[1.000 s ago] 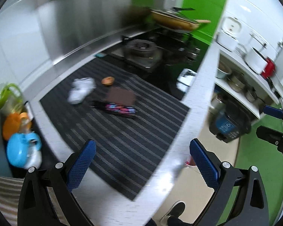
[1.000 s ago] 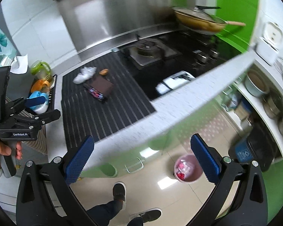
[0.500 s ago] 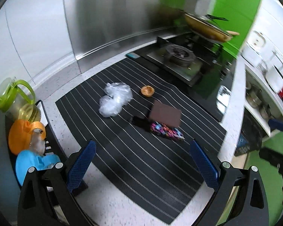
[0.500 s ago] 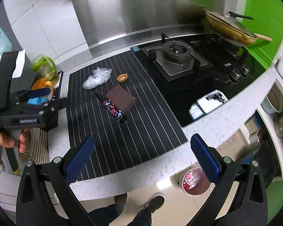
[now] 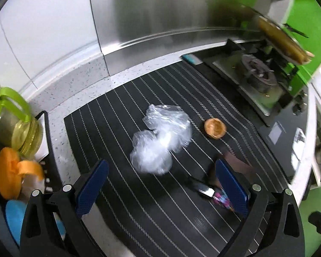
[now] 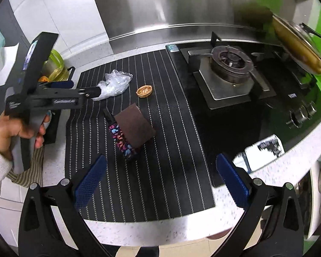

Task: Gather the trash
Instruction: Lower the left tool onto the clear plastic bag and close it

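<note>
A crumpled clear plastic bag [image 5: 160, 141] lies on the black striped mat [image 5: 122, 188] on the bench, bunched into two lobes. Just beside it, apart, sits half a walnut shell [image 5: 215, 127], tan, hollow side up. Nearer the bench's front edge lies a flat brown square sponge [image 6: 134, 126], and a long wrapper [image 6: 120, 136] with a bright patterned print lies against its side, partly tucked beneath it, one dark end pointing toward the bag.

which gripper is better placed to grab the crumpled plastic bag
Left. The left hand-held gripper is open with the crumpled plastic bag just ahead, between its fingers. The right hand-held gripper is open too, but back near the counter edge, farther from it.
</note>
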`<state>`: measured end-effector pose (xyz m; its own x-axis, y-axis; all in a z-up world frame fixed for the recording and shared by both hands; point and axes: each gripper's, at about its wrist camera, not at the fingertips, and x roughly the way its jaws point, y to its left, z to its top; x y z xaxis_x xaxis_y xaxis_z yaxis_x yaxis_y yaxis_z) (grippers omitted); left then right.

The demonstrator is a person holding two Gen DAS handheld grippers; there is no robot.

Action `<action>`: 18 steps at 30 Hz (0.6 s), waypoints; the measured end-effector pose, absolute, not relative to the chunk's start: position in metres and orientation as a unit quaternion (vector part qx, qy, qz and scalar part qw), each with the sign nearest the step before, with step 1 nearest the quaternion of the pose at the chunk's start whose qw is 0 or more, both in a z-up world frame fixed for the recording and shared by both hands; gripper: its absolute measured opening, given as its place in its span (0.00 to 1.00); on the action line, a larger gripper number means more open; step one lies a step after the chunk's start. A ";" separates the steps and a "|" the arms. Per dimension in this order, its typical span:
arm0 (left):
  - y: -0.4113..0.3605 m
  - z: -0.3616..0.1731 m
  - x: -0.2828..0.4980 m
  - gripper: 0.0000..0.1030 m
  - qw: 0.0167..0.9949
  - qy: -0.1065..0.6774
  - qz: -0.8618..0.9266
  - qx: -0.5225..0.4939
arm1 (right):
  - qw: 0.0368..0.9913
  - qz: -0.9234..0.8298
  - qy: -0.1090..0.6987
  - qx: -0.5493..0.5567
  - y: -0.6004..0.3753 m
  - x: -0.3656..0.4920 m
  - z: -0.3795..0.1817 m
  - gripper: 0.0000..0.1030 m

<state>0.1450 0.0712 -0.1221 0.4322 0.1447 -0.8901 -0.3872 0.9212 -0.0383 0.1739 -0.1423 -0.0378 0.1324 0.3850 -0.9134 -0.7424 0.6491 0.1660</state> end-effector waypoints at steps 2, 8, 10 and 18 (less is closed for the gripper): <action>0.077 -0.132 0.154 0.93 0.834 0.513 0.162 -0.121 | 0.730 0.387 0.538 -0.168 -0.138 0.180 -0.044 0.97; 0.082 -0.151 0.164 0.80 0.826 0.527 0.162 -0.120 | 0.722 0.397 0.540 -0.170 -0.121 0.192 -0.055 0.97; 0.083 -0.155 0.165 0.69 0.822 0.533 0.160 -0.123 | 0.721 0.399 0.540 -0.170 -0.116 0.193 -0.057 0.97; 0.086 -0.159 0.164 0.31 0.821 0.538 0.150 -0.122 | 0.717 0.409 0.536 -0.176 -0.096 0.198 -0.062 0.97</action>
<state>0.1644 0.0861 -0.1593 0.3767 0.1151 -0.9192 -0.3766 0.9256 -0.0384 0.1976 -0.0963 -0.0615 0.0906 0.3979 -0.9130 -0.7751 0.6038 0.1862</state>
